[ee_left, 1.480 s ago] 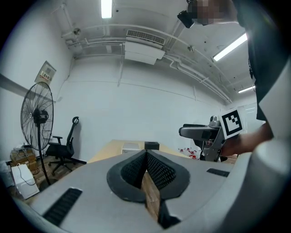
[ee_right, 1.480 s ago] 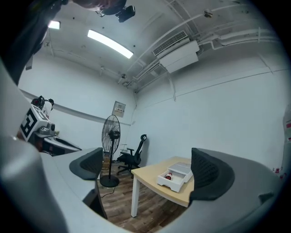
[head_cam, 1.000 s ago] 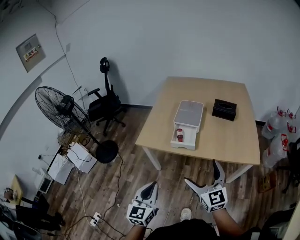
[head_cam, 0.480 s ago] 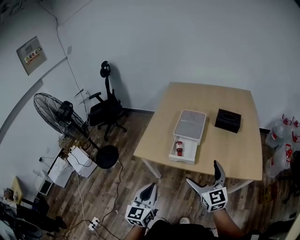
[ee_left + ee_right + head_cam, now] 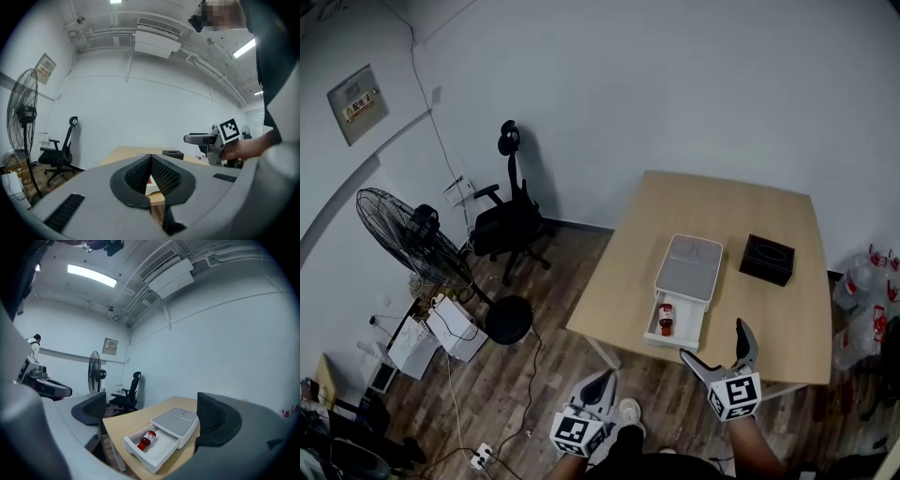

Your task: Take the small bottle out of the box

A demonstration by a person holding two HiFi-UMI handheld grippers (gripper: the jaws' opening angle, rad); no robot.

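A white drawer box (image 5: 690,273) (image 5: 178,423) sits on the wooden table (image 5: 773,305), its drawer pulled out toward the near edge. A small red bottle (image 5: 666,320) (image 5: 146,440) with a white label lies on its side in the drawer. My right gripper (image 5: 719,345) (image 5: 152,416) is open, held short of the table's near edge and facing the drawer. My left gripper (image 5: 602,382) (image 5: 150,162) is shut with nothing in it, lower and to the left, over the floor.
A black tissue box (image 5: 767,259) lies on the table right of the white box. An office chair (image 5: 508,220) and a standing fan (image 5: 403,234) stand left of the table, with cables and boxes (image 5: 442,328) on the floor. Water bottles (image 5: 862,291) are at the right.
The view has closed in on the table, which now lies nearer and lower in the head view. Both grippers keep their poses, the right one closer to the table edge.
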